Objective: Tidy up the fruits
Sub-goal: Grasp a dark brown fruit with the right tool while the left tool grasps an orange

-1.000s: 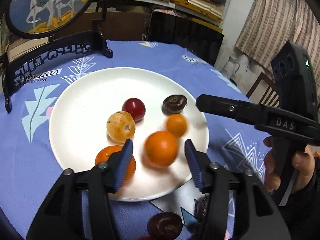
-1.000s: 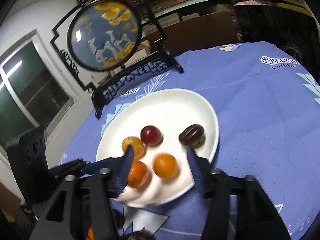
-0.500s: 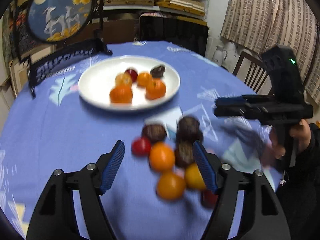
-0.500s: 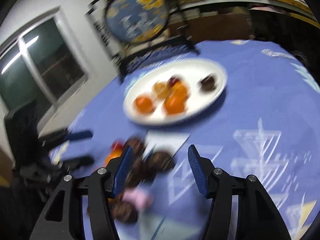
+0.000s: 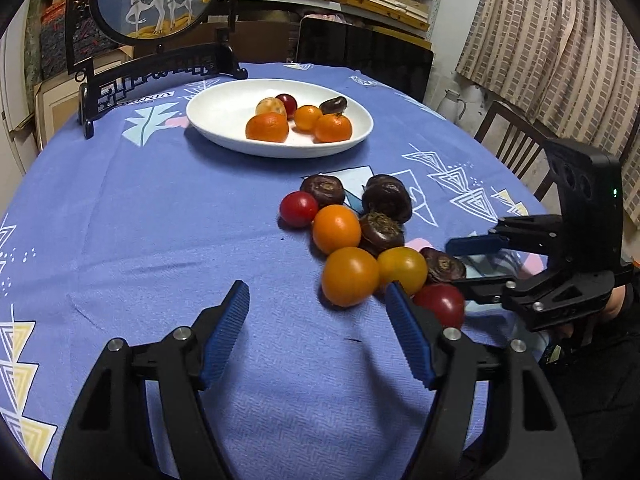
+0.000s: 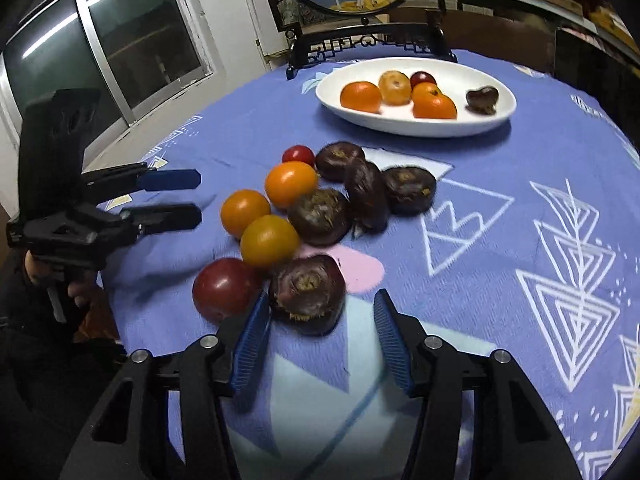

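Observation:
A white plate (image 5: 224, 114) (image 6: 505, 114) far back on the blue cloth carries two mandarins, small tomatoes and one dark water chestnut. Nearer lies a loose pile: orange tomatoes (image 5: 350, 276), red tomatoes (image 5: 298, 209) and several dark water chestnuts (image 5: 387, 197). My left gripper (image 5: 316, 312) is open over bare cloth, its right finger beside the nearest orange tomato. My right gripper (image 6: 320, 300) is open, jaws closing slightly, around the nearest water chestnut (image 6: 308, 288); a gap shows at the right pad. Each gripper shows from the side in the other view: the right gripper (image 5: 452, 264), the left gripper (image 6: 199, 197).
A round painted screen on a black stand (image 5: 156, 68) stands behind the plate. Dark chairs (image 5: 508, 132) sit by the table's far right edge, a window (image 6: 100, 40) beyond its left. Hands hold both grippers at the near edge.
Both grippers pulled back from the plate to the loose pile. The left jaws widened after leaving a mandarin on the plate. The right gripper now straddles a water chestnut.

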Tool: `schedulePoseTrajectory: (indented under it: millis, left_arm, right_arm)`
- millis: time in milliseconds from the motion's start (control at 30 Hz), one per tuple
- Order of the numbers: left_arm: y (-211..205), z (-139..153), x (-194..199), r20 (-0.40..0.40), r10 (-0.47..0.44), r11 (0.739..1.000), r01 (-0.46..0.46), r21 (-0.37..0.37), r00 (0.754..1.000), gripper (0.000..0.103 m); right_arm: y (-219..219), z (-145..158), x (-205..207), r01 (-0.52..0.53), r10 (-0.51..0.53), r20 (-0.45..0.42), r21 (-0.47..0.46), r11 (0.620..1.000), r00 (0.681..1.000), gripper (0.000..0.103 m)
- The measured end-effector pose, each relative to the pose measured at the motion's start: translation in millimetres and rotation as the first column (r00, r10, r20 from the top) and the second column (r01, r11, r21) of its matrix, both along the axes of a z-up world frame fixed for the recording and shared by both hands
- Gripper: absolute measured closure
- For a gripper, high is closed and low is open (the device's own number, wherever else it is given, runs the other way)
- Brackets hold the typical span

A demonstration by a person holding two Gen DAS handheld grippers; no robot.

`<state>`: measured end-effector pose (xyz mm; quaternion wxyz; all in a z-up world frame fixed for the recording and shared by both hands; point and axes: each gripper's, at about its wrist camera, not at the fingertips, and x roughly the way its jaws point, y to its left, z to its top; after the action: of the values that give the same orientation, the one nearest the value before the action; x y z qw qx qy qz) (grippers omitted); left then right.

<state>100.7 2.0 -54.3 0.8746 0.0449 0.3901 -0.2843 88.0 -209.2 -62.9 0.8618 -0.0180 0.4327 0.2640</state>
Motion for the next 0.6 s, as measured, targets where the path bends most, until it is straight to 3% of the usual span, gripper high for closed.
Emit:
schedulePoseTrajectory:
  millis: [33,100,167,300,400,467,533,600]
  left_arm:
    - [-1.2,-0.3,0.6,-0.001,-0.001,1.0,0.001,0.001,1.0,0.034]
    - [-3.1,-1.2,0.1,-0.003,0.0,1.0,0.0,0.004,1.0,0.034]
    - [-5.2,-1.5,-0.6,-0.001,-0.001,1.0,0.001,0.011,1.0,0.034]
    - [-10.7,-2.2,1.2,-0.003,-0.008,1.0,0.008,0.023,1.0,0.034]
    - [-17.5,-8.8,9.3,-0.024,0.01,0.998,-0.008,0.054,1.0,0.035]
    - [-24.1,-13.3,14.7,-0.04,0.012,0.998,-0.009,0.068,0.999,0.042]
    - [-32.4,-16.6,17.5,-0.037,0.006,0.996,-0.003,0.086,0.999,0.042]
    - [-38.3,-18.2,20.2,-0.049,-0.014,0.997,0.018,0.073,0.999,0.059]
  right_arm:
    - [6.2,-1.3,2.3,-0.013,0.013,0.001,-0.011,1.0,1.0,0.048]
    - [17.3,-5.6,4.6,-0.04,0.04,0.016,-0.045,0.998,0.999,0.061]
    - [19.3,-4.7,3.3,-0.039,0.041,0.038,-0.052,0.998,0.998,0.062]
    - [-10.7,0.9,5.9,0.04,-0.043,0.036,0.068,0.997,0.998,0.062]
    - [-27.4,-3.0,7.3,0.084,-0.086,0.015,0.102,0.991,0.996,0.061]
    - [-32.2,-6.7,6.5,0.092,-0.093,-0.001,0.118,0.989,0.996,0.061]
    - [-32.4,-6.4,5.2,0.086,-0.087,0.005,0.128,0.988,0.996,0.061]
    - [-31.4,-6.7,4.1,0.078,-0.081,0.014,0.134,0.988,0.997,0.061]
